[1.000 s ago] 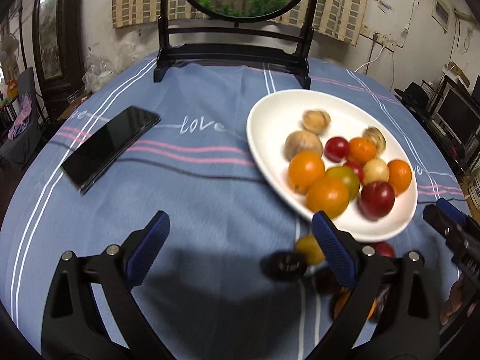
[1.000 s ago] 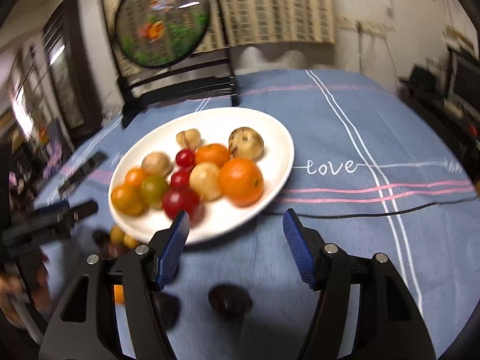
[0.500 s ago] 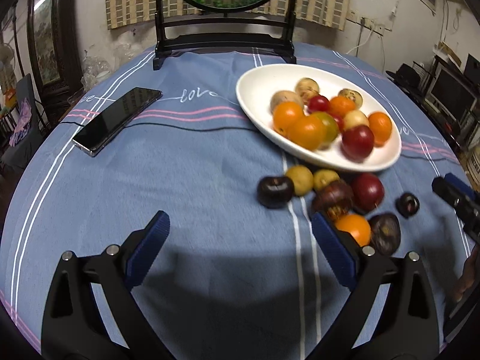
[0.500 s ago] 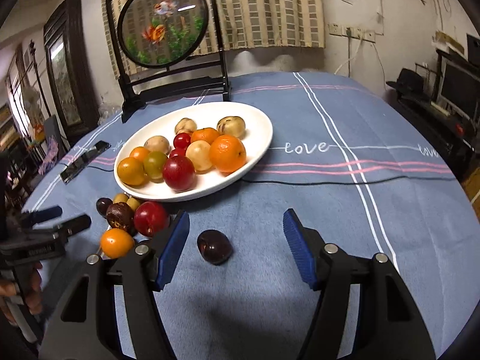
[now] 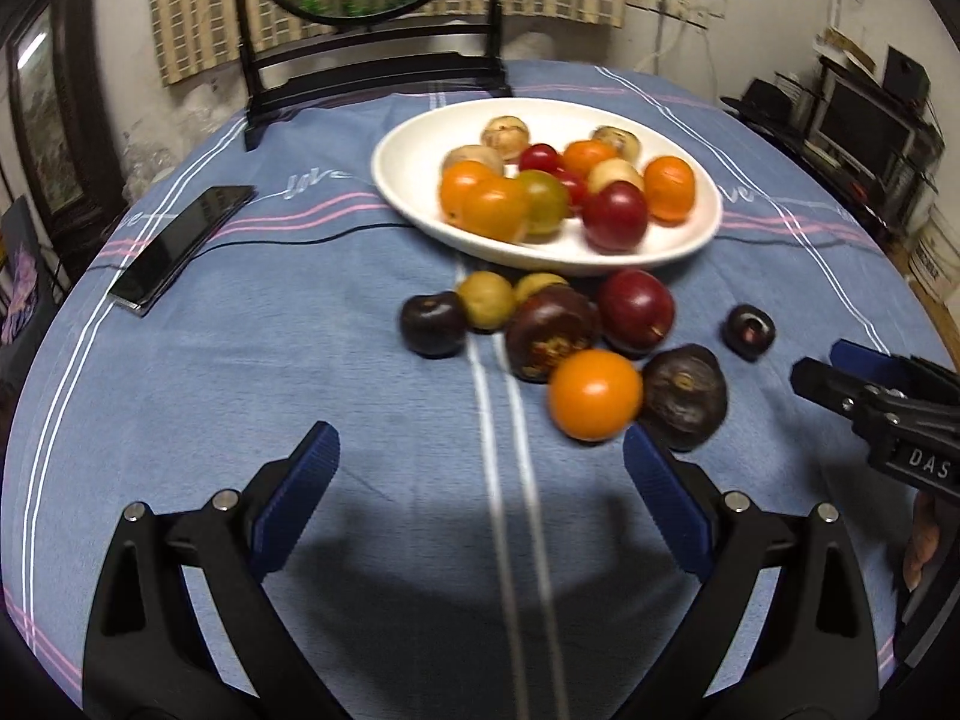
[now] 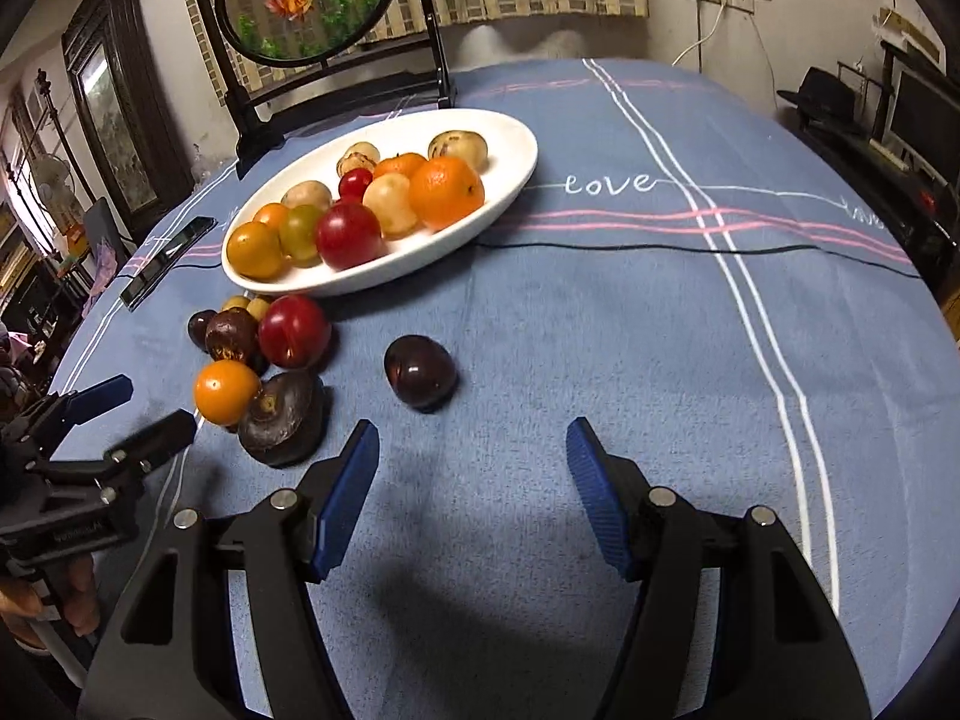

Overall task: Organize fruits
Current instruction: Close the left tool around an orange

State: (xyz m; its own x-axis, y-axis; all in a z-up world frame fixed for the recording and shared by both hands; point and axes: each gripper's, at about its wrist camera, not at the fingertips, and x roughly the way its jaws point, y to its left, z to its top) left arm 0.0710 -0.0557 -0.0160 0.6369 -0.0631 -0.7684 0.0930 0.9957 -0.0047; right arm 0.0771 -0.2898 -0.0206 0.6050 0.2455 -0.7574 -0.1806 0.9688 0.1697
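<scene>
Fuzzy blue tablecloth (image 6: 600, 360), glossy oval plate (image 6: 516, 180)

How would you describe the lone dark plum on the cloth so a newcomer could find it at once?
Start at the white oval plate of fruit on the blue tablecloth. In front of it a cluster of loose fruit lies on the cloth. The dark plum lies apart to that cluster's right, glossy, touching nothing, ahead of the right gripper.

Left gripper (image 5: 480, 468) — jaws spread wide, nothing between the blue pads. Right gripper (image 6: 471, 468) — likewise agape, empty, held low.
</scene>
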